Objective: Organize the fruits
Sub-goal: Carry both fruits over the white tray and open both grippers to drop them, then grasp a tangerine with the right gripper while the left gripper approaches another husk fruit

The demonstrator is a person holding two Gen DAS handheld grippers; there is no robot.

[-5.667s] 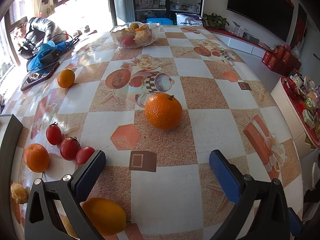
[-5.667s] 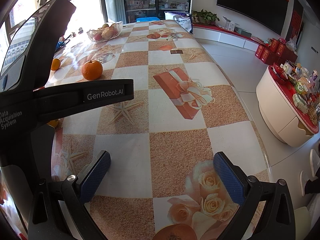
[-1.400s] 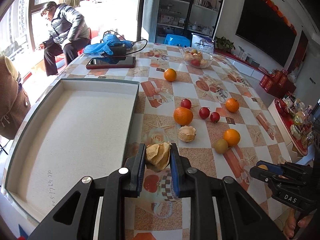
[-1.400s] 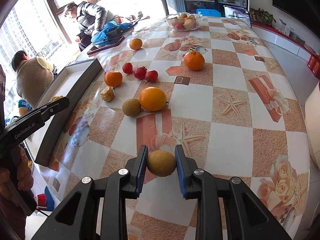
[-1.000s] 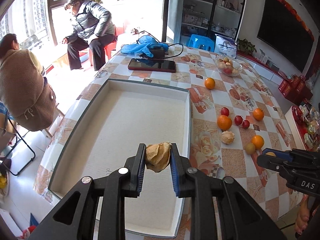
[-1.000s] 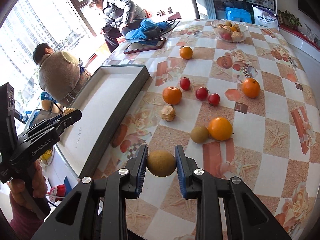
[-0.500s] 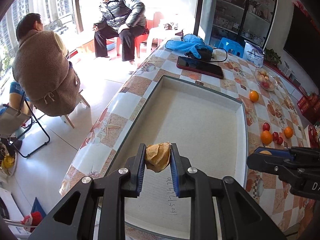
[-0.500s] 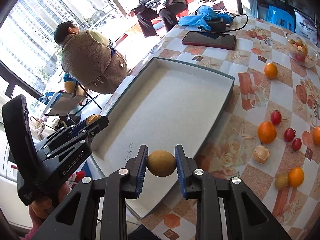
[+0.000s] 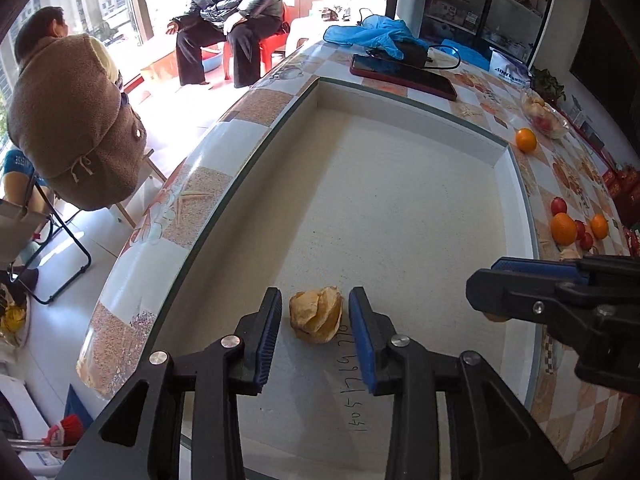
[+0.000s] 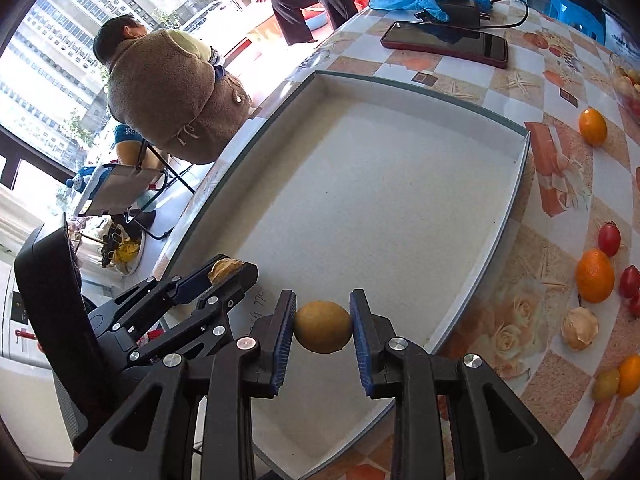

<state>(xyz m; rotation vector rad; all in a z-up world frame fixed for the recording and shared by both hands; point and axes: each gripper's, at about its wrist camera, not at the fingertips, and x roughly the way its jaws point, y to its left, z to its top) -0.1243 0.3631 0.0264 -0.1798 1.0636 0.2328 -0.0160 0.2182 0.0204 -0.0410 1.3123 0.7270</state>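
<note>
A large white tray (image 9: 400, 184) lies on the table. My left gripper (image 9: 315, 320) is low over its near end, jaws parted, with a papery husked fruit (image 9: 317, 314) resting on the tray floor between the pads, small gaps on both sides. My right gripper (image 10: 323, 322) is shut on a round yellow-brown fruit (image 10: 323, 321) above the tray's near end (image 10: 380, 216). The right gripper shows at the right in the left wrist view (image 9: 552, 292), and the left gripper shows at the left in the right wrist view (image 10: 224, 272). Oranges (image 10: 595, 276), small red fruits (image 10: 609, 238) and another husked fruit (image 10: 579, 328) lie on the table right of the tray.
A phone (image 9: 402, 77), a blue cloth (image 9: 376, 36) with cables and a glass fruit bowl (image 9: 544, 114) sit at the table's far end. Two people sit to the left of the table (image 9: 68, 120). The table edge runs close along the tray's left side.
Both grippers carried their fruits from the table over the tray and came lower. The left gripper's jaws have parted and the husked fruit now rests on the tray floor.
</note>
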